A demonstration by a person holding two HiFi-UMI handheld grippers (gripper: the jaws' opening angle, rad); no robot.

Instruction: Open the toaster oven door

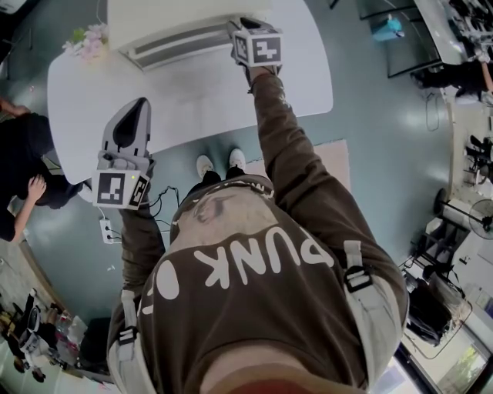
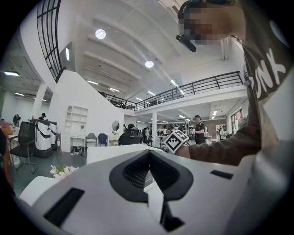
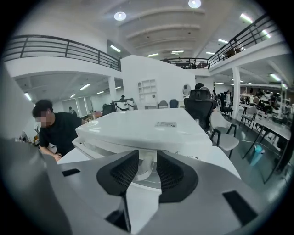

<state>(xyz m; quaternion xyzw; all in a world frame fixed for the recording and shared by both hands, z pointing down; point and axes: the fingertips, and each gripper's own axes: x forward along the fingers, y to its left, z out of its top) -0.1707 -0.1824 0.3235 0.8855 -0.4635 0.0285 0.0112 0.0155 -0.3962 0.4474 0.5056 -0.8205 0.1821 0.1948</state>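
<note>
1. Toaster oven (image 1: 169,19) stands at the far side of the white table (image 1: 192,100).
2. Right gripper (image 3: 147,170) is at its front, jaws wide, with the white door handle (image 3: 147,158) between them.
3. Left gripper (image 2: 148,158) hangs over the table's near-left edge, jaws together and empty.

Flowers (image 1: 86,40) on table's (image 1: 85,108) far left corner; person in black (image 1: 19,165) just left; blue bin (image 1: 385,28) far right.

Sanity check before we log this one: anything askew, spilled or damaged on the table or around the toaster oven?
Nothing stands out. The toaster oven sits flat on the table, with no spill or damage visible. The flowers lie at the table's far left edge, clear of the oven.
</note>
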